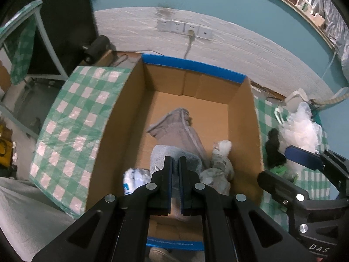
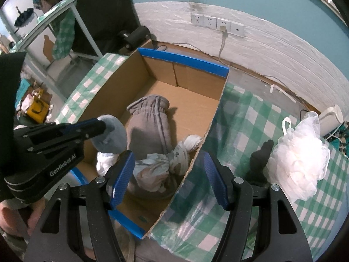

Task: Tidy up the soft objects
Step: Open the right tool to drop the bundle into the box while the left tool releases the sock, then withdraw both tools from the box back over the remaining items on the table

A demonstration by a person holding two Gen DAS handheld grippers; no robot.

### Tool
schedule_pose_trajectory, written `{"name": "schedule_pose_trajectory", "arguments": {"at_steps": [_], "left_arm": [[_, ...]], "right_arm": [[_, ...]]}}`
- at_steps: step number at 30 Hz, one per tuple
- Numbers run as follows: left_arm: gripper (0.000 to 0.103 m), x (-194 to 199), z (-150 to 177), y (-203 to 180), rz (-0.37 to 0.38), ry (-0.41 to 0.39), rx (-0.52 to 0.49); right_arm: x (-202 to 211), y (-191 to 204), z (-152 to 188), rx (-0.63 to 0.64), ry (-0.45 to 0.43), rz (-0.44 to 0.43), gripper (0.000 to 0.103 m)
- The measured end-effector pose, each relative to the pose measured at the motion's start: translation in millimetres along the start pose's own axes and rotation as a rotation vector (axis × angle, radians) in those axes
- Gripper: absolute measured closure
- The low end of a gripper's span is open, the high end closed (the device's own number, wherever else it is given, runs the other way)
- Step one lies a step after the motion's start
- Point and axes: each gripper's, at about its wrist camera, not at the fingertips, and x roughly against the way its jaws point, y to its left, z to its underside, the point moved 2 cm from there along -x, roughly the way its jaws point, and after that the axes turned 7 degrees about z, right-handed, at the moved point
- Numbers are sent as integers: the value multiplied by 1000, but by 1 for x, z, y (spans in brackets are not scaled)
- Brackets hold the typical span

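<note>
Left gripper (image 2: 102, 127) clamped on a rolled grey sock (image 2: 112, 134), held over the near-left corner of the cardboard box (image 2: 209, 128). Grey sweatpants (image 2: 150, 124) and knotted white bundles (image 2: 161, 166) lie inside. Right gripper (image 2: 169, 179) jaws wide, empty, straddling the box's right wall. White mesh pouf (image 2: 298, 161) and black sock (image 2: 259, 159) sit outside on the checkered cloth (image 2: 250, 113).
</note>
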Motion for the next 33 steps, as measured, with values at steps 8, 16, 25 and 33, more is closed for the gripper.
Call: {"name": "schedule_pose_trajectory", "arguments": {"at_steps": [8, 16, 25, 33], "left_arm": [[96, 6, 1, -9, 75, 31, -15], [89, 1, -3, -20, 55, 53, -50], [89, 7, -4, -38, 20, 57, -110], [89, 28, -5, -52, -46, -40, -190]], "right_arm": [[2, 3, 1, 21, -16, -15, 27], [5, -8, 3, 1, -21, -1, 27], [10, -19, 8, -18, -29, 5, 27], [13, -24, 10, -33, -38, 3, 27]]}}
